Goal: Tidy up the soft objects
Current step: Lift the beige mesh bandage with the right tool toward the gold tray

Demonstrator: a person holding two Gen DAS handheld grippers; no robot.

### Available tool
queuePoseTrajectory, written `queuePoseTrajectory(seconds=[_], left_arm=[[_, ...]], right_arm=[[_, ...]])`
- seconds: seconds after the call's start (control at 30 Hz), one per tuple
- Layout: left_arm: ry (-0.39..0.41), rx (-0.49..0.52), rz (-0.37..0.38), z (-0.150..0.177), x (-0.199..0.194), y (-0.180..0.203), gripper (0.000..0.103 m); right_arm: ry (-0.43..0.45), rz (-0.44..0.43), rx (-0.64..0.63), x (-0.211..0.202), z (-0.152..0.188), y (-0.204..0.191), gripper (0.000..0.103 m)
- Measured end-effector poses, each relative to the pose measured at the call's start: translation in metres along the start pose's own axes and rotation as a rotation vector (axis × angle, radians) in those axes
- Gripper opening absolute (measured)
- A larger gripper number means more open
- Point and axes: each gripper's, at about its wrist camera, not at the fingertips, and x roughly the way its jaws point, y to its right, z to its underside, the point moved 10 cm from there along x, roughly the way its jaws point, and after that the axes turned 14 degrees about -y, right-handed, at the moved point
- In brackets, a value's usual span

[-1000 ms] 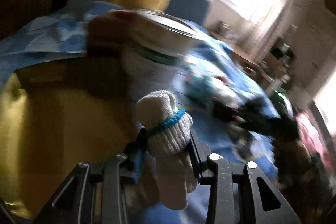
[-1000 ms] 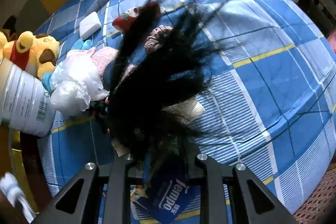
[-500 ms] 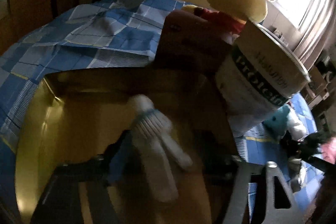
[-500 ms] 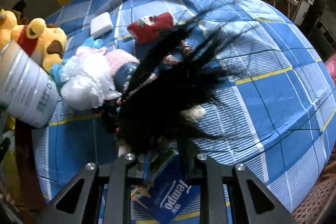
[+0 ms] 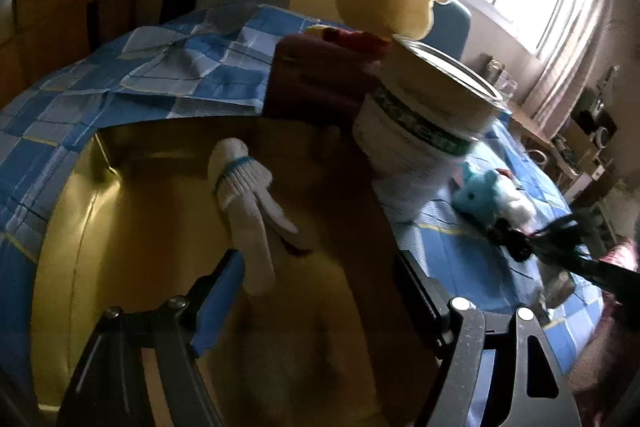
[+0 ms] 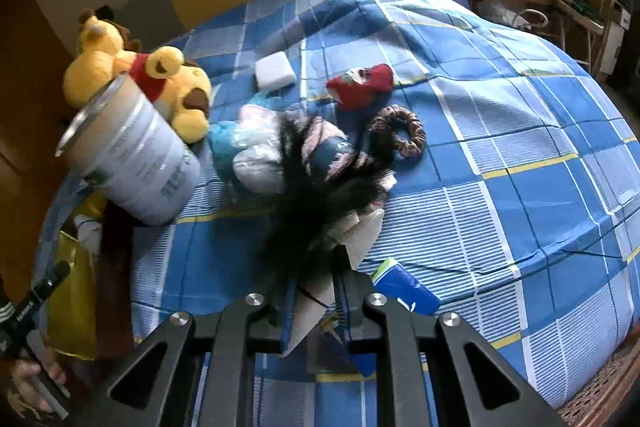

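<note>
Left tongs (image 5: 316,267) spread wide, just opened — white sock bundle (image 5: 244,187) free of the pads, down in the yellow box (image 5: 80,227) beside the bed (image 6: 520,147). Right tongs (image 6: 316,291) clenched on the black feathery tuft (image 6: 320,195) above the checked bedcover, near the plush toys (image 6: 136,79) and tin (image 6: 132,163).
</note>
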Motion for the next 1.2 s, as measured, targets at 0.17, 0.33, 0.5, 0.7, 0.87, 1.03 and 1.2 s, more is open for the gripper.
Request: queuePoseTrajectory(seconds=[0.17, 0.33, 0.5, 0.7, 0.87, 1.03, 1.2], left_arm=[[0.003, 0.023, 0.028, 0.011, -0.01, 0.009, 0.077], [0.009, 0.033, 0.037, 0.016, -0.015, 0.015, 0.077], [0.016, 0.044, 0.046, 0.021, -0.021, 0.021, 0.077], [0.023, 0.066, 0.052, 0.025, -0.025, 0.026, 0.077], [0.024, 0.074, 0.068, 0.026, -0.026, 0.032, 0.077], [0.029, 0.092, 0.056, 0.029, -0.029, 0.033, 0.077], [0.021, 0.08, 0.05, 0.033, -0.029, 0.025, 0.078]], right_arm=[[0.015, -0.051, -0.033, -0.015, 0.01, -0.014, 0.014], [0.028, -0.135, -0.086, -0.032, 0.022, -0.035, 0.005], [-0.026, -0.114, -0.119, -0.012, 0.029, -0.054, 0.007], [-0.142, -0.033, -0.101, 0.016, 0.052, -0.045, 0.043], [-0.276, 0.135, -0.148, 0.038, 0.085, -0.032, 0.05], [-0.356, 0.25, -0.159, 0.055, 0.1, -0.026, 0.043], [-0.374, 0.247, -0.232, 0.05, 0.112, -0.034, 0.042]])
